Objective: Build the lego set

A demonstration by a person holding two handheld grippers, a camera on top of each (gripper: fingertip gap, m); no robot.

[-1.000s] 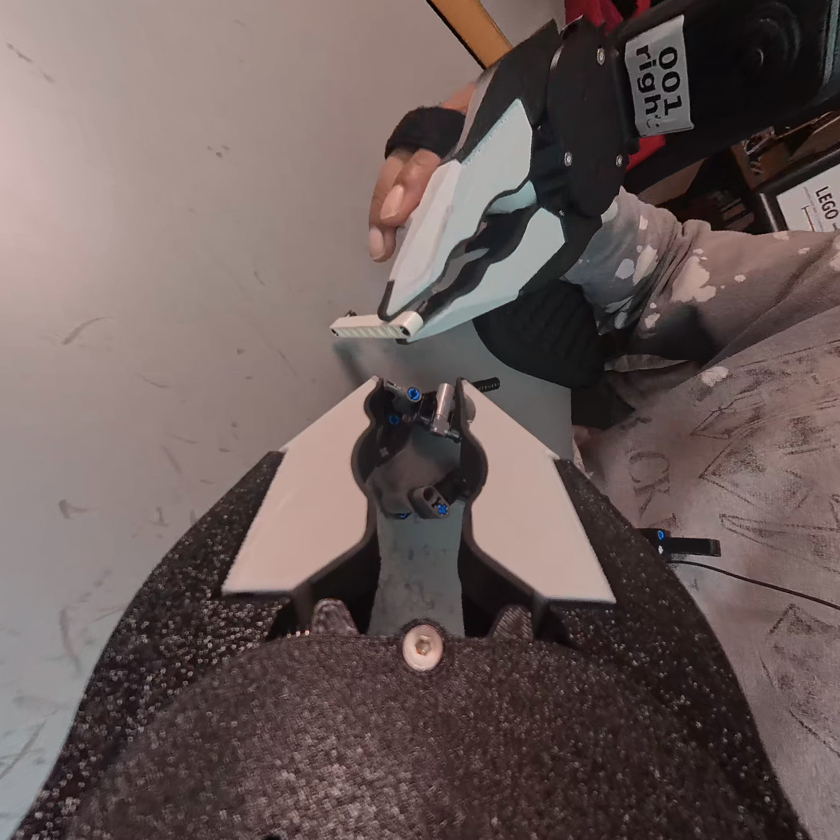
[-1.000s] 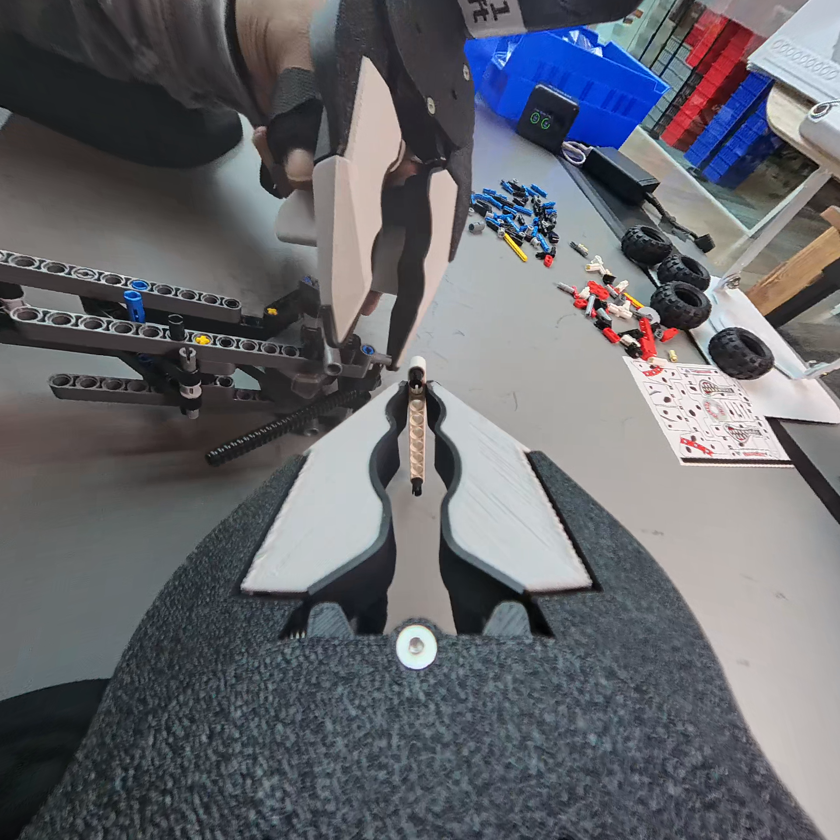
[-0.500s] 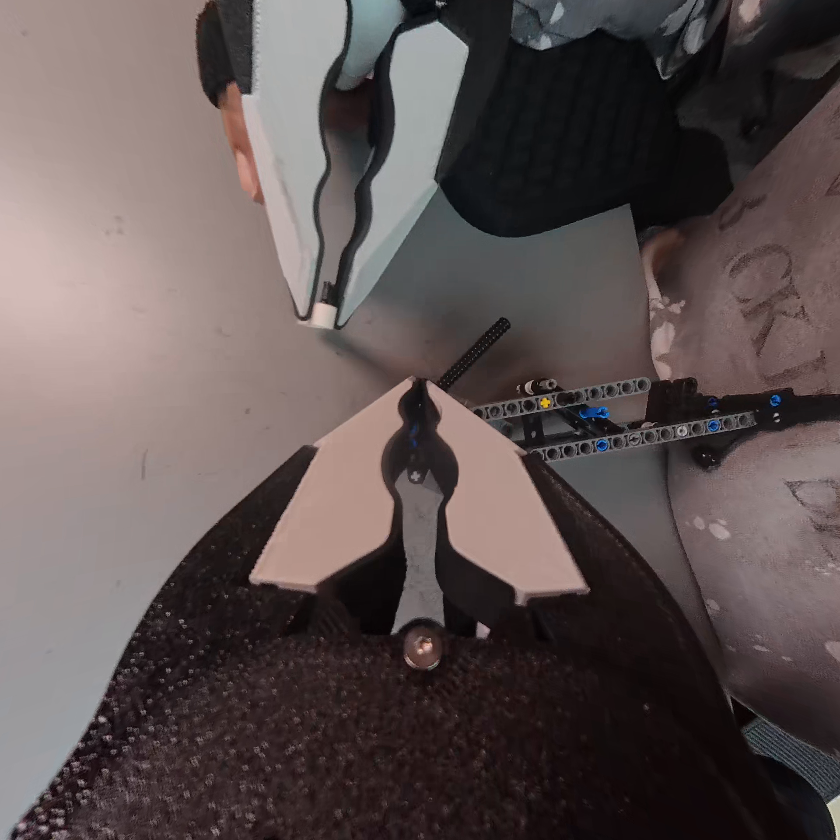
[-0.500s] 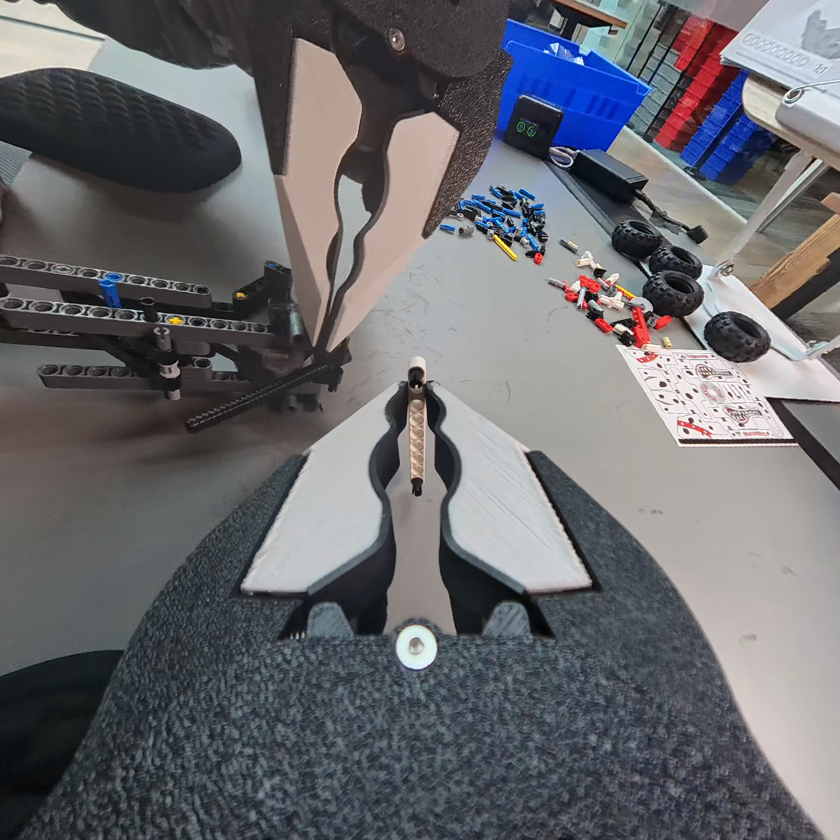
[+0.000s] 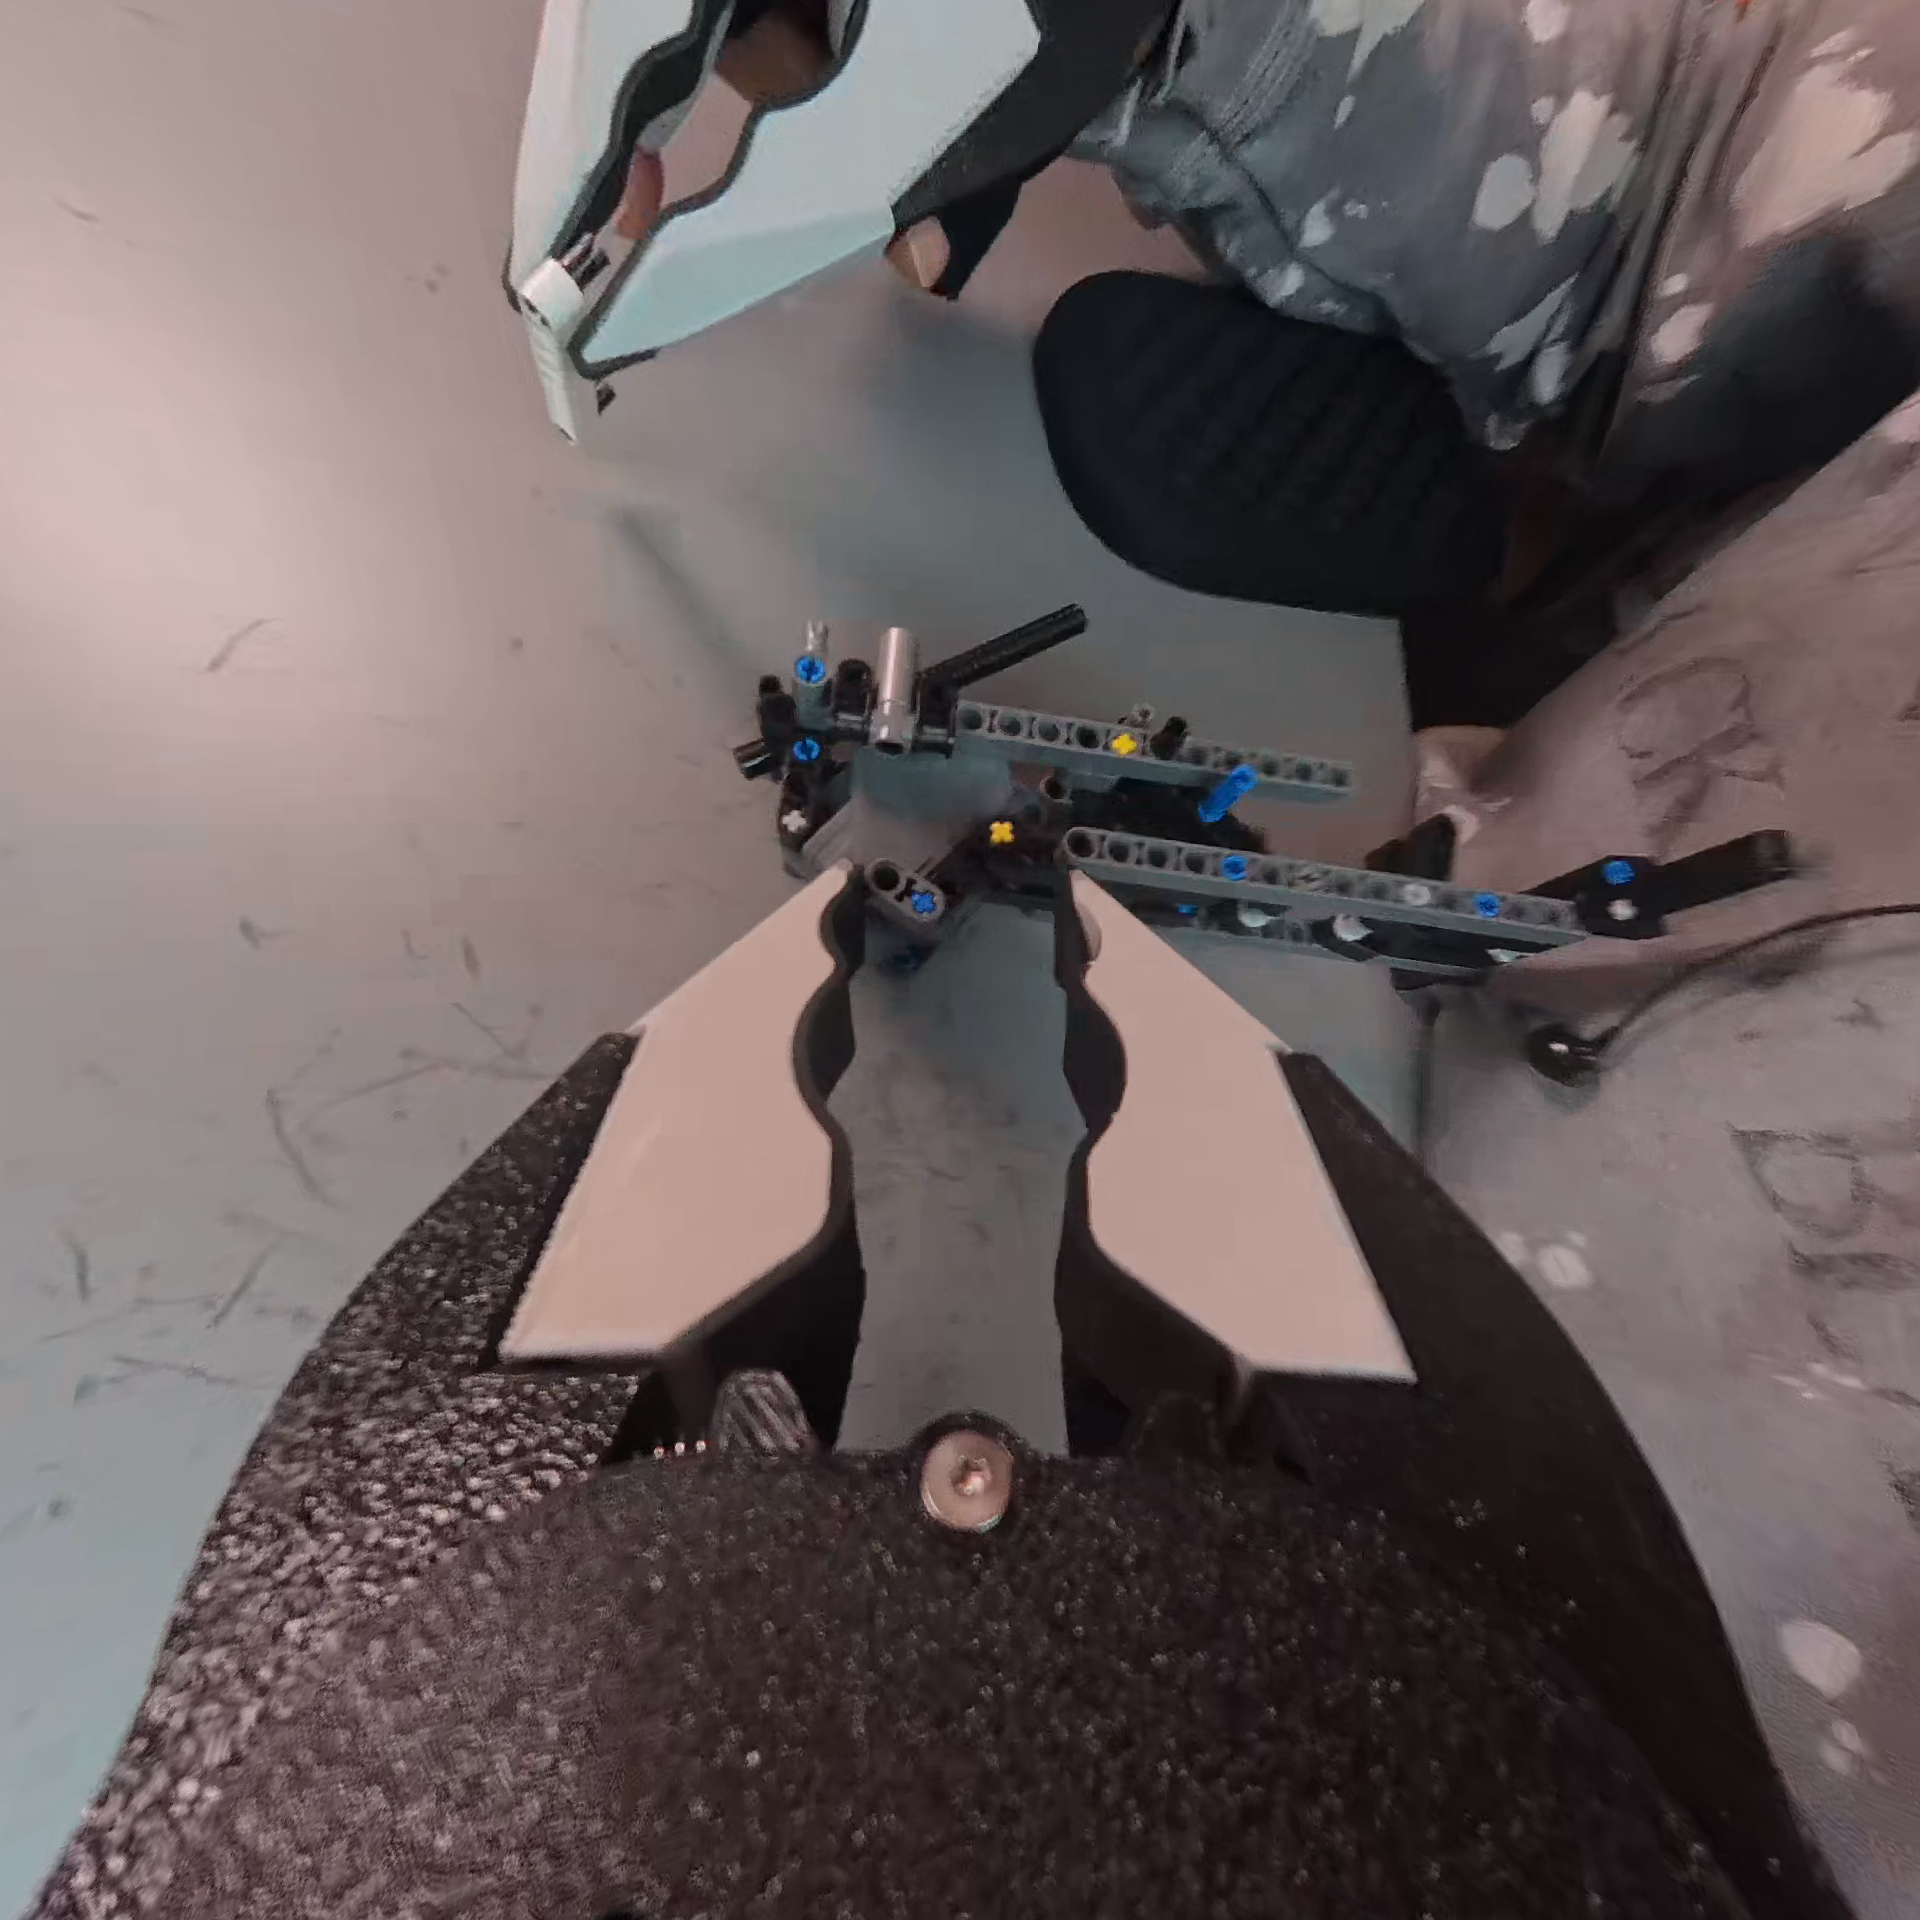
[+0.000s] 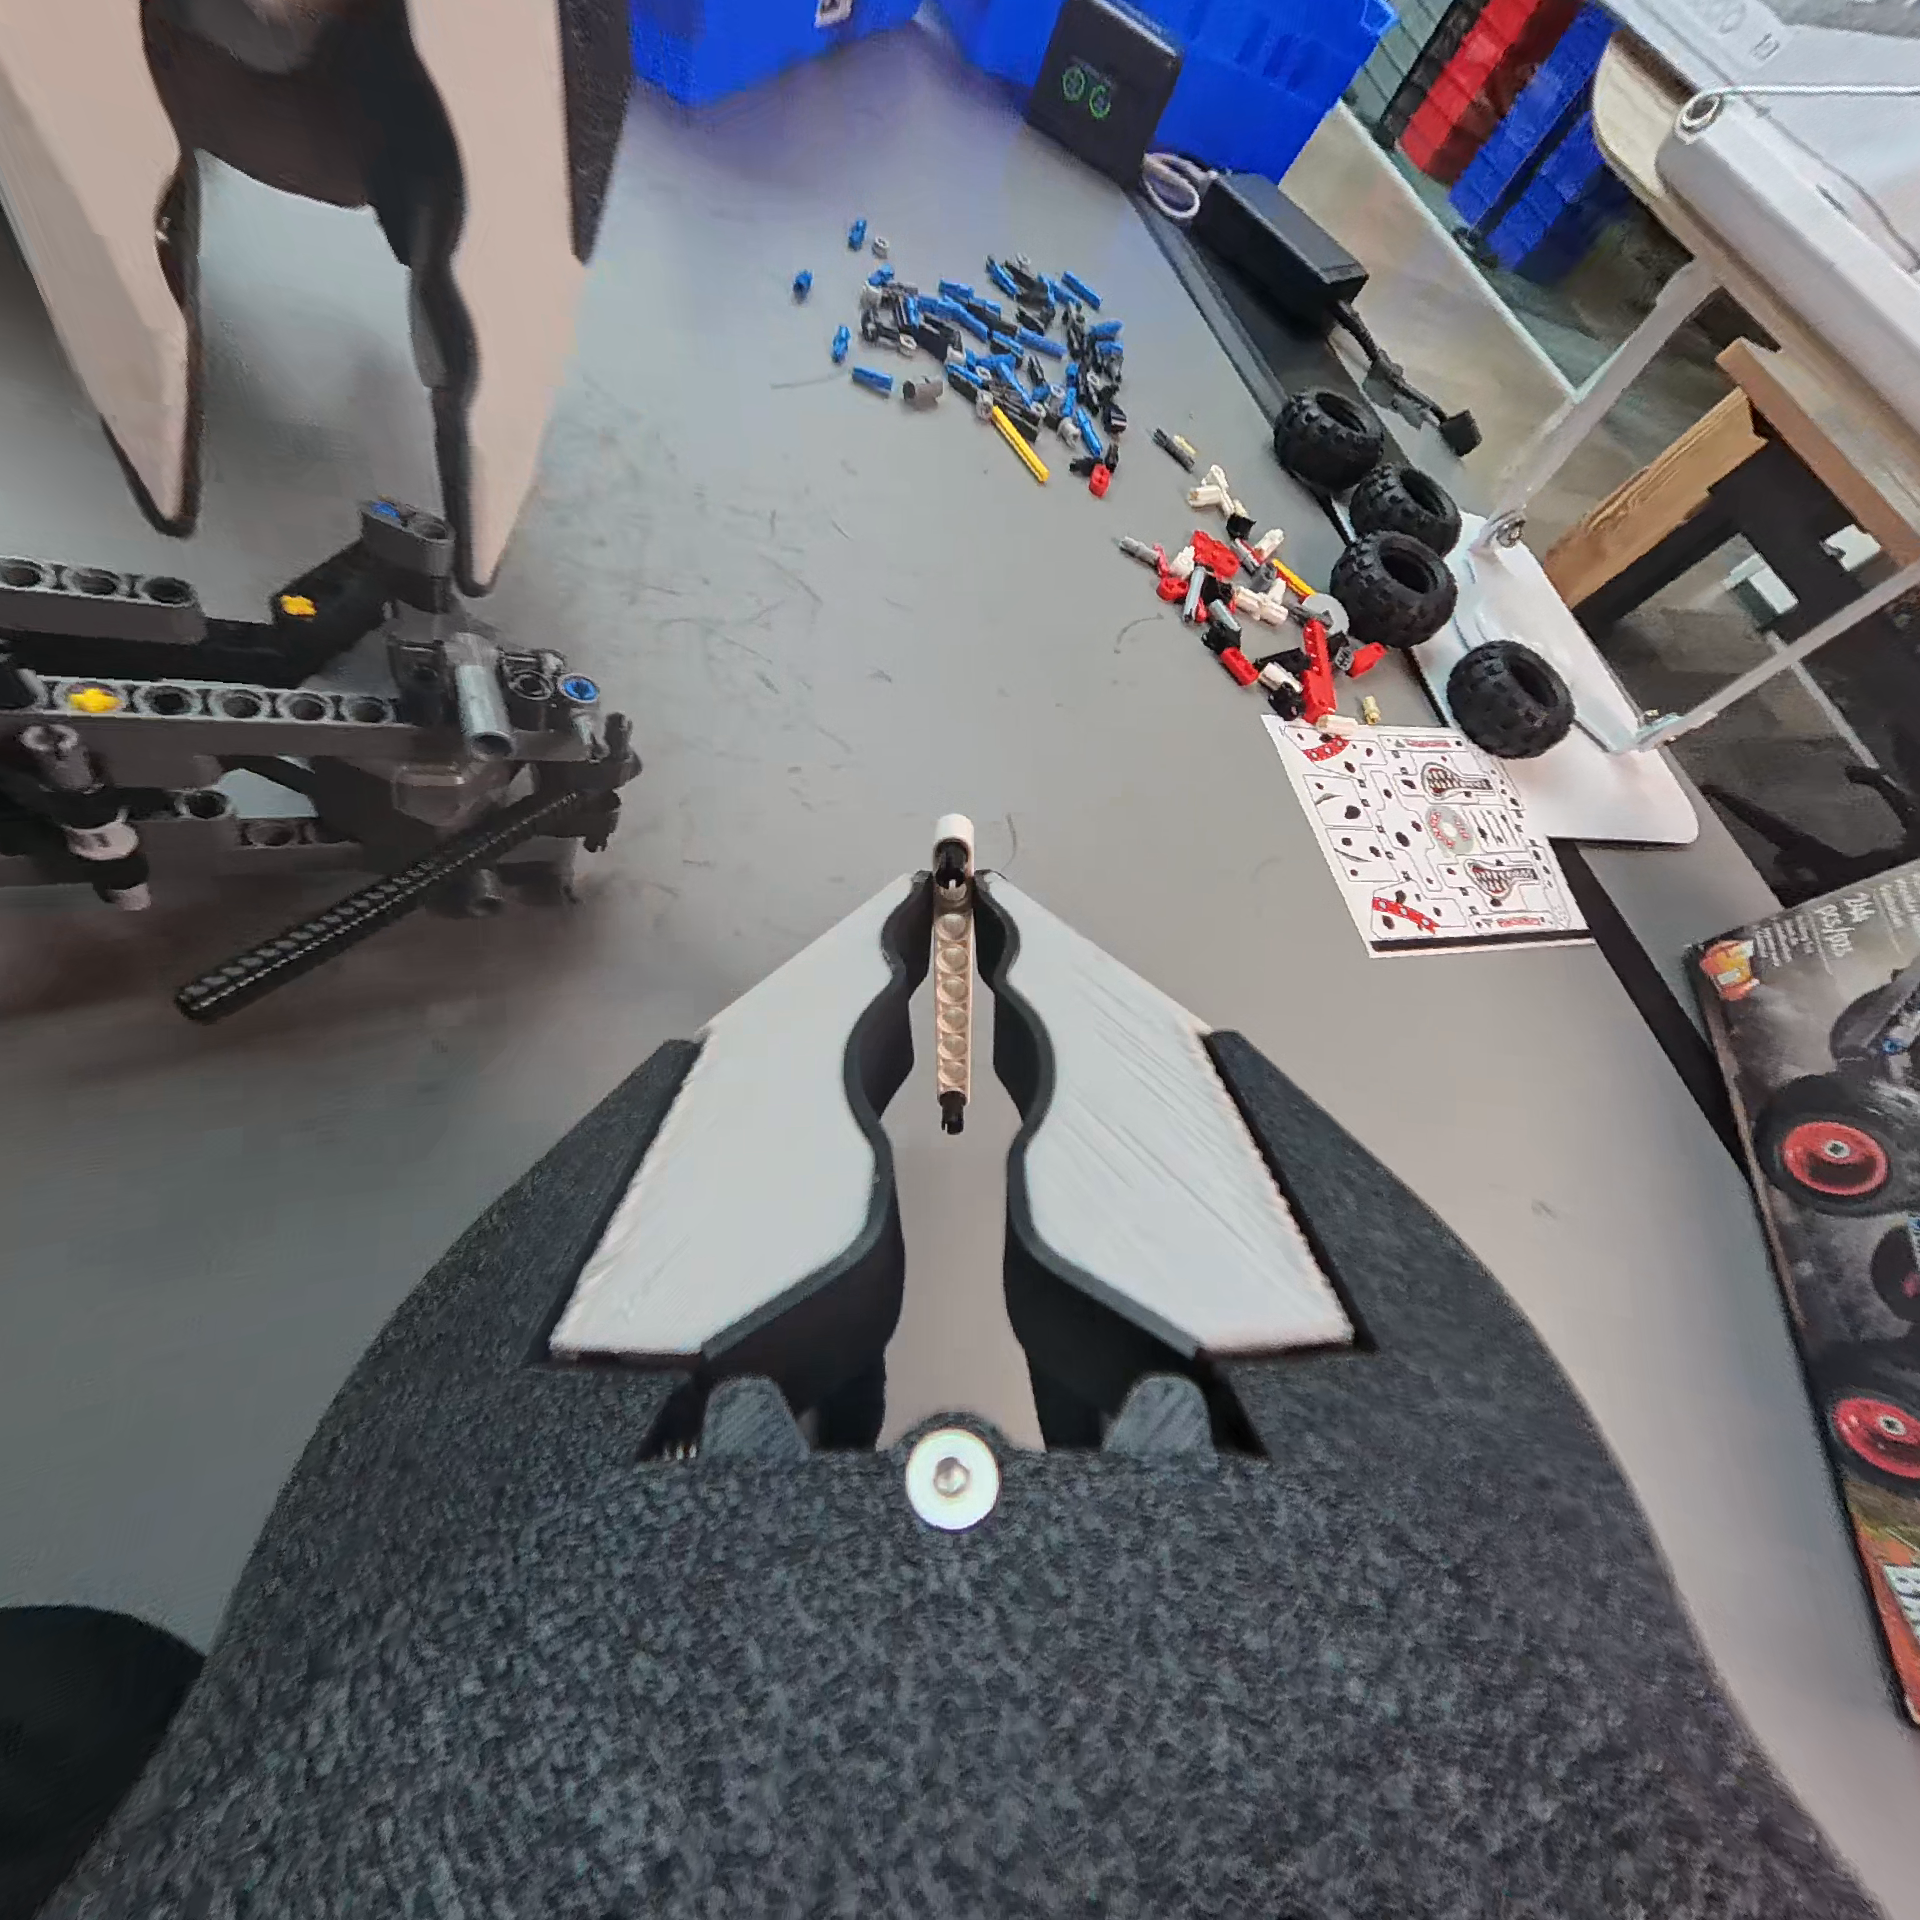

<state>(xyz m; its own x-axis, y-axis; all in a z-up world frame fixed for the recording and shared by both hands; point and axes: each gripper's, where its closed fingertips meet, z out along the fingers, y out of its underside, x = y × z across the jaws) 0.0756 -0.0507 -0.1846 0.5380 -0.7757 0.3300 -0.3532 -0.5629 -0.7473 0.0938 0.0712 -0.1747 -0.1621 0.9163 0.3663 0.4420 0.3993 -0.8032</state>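
the right tongs (image 6: 951, 883) are pinched together on a thin white beam (image 6: 952, 997), which runs lengthwise down the slot between the fingers with its white tip poking just past them at 12 o'clock. they hover above the grey surface (image 6: 831, 644), pointing along it. the grey and black lego frame (image 6: 312, 717) lies on the surface at about 10 o'clock from them, near but apart, a black ridged axle (image 6: 374, 904) slanting out of its near end.

the left tongs (image 5: 956, 894) stand well open and hold nothing. their fingertips straddle the near edge of the lego frame (image 5: 1091, 800), which sits just past them at 12 to 1 o'clock, long grey beams running off toward 3 o'clock. they tilt down toward the surface (image 5: 312, 727).

farther out from the right tongs, at 12 to 1 o'clock, lie a heap of blue and black pins (image 6: 987, 332), a red and white heap (image 6: 1257, 613), four black tyres (image 6: 1392, 587) and a sticker sheet (image 6: 1423, 831).
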